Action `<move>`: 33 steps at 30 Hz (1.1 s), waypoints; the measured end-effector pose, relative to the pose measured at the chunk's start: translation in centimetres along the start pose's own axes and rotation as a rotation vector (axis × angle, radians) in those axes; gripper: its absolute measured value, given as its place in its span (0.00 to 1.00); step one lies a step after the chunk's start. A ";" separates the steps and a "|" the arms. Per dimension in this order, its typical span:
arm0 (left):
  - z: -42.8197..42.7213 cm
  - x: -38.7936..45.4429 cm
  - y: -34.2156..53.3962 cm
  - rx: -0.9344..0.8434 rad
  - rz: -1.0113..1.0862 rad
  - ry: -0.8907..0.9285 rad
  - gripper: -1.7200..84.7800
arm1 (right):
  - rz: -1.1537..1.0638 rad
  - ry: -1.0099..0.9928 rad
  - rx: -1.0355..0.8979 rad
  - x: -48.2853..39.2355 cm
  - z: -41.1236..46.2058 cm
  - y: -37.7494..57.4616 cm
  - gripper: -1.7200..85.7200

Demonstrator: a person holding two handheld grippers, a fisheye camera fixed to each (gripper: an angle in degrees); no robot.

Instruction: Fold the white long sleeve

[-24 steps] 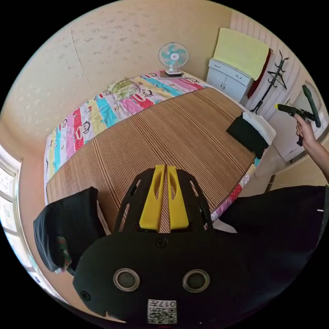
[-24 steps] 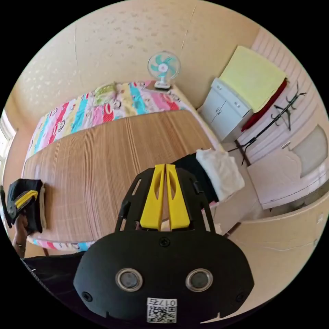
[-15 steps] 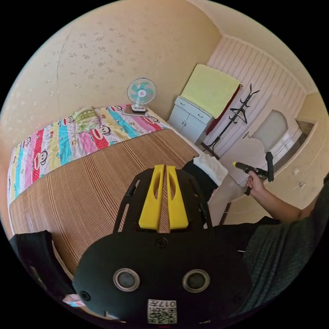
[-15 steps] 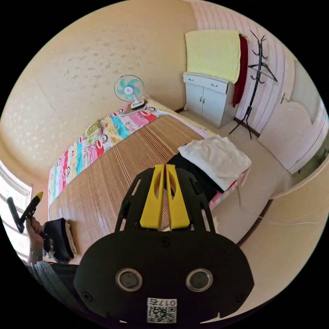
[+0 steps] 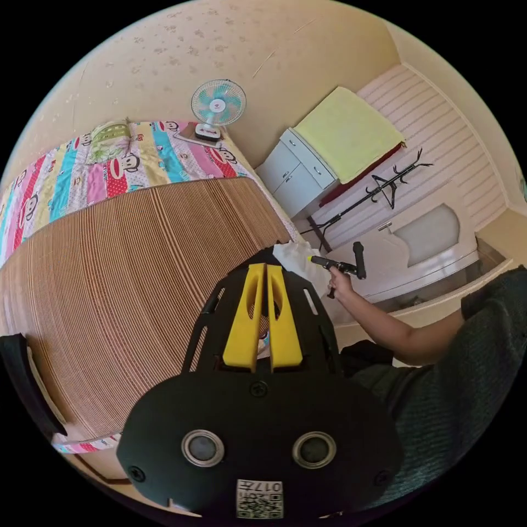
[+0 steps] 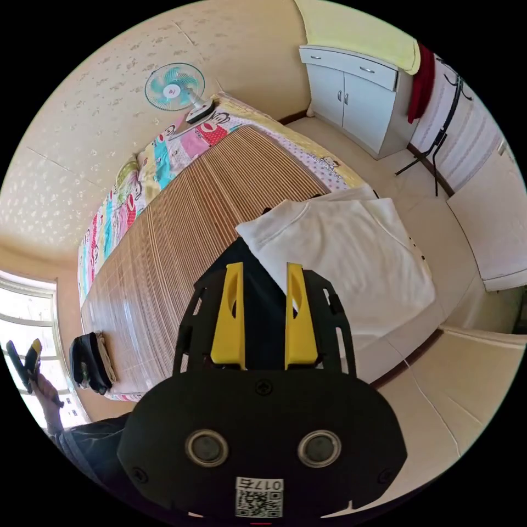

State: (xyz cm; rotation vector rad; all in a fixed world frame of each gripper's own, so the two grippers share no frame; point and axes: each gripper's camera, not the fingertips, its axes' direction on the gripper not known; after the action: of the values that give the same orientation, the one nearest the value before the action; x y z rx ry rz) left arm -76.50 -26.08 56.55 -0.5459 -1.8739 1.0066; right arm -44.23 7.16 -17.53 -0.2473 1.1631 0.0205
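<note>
Two yellow jaws of the right gripper (image 6: 264,285) stand spread apart with nothing between them, held above the near corner of the folded white long-sleeve garment (image 6: 351,247) in the right gripper view. That garment lies on a dark folded garment (image 6: 258,307) at the corner of the bed, on the brown striped bamboo mat (image 6: 186,219) that covers most of the bed; the white cloth's far side hangs past the mat's edge. In the left gripper view the left gripper (image 5: 266,277) has its yellow jaws pressed close together, gripping nothing, above the mat's edge. Beyond them a hand (image 5: 339,279) holds the right gripper close to the white garment, though whether its tip touches the cloth is hard to tell at that size. A colourful striped cartoon-print sheet (image 6: 164,159) shows at the head of the bed, with a small teal table fan (image 6: 175,90) standing on it. Another dark pile of clothes (image 6: 90,362) sits at the mat's far corner.
</note>
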 end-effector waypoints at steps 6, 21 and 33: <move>1.9 0.5 -0.8 0.070 -0.109 0.056 0.01 | 0.099 -0.018 -0.239 2.7 7.6 -2.4 0.13; 0.3 1.8 -3.6 0.183 0.109 0.020 0.01 | -0.302 -0.042 0.798 -11.0 -37.1 19.4 0.05; -13.4 6.0 -4.2 0.439 0.470 0.151 0.02 | -0.989 -1.593 1.633 -4.5 -51.1 35.3 0.05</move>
State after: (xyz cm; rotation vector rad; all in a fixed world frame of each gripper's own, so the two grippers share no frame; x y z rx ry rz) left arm -67.62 -18.64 66.48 -0.7865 -1.3551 1.5852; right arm -97.39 31.64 -38.88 0.6233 -0.8188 -1.3018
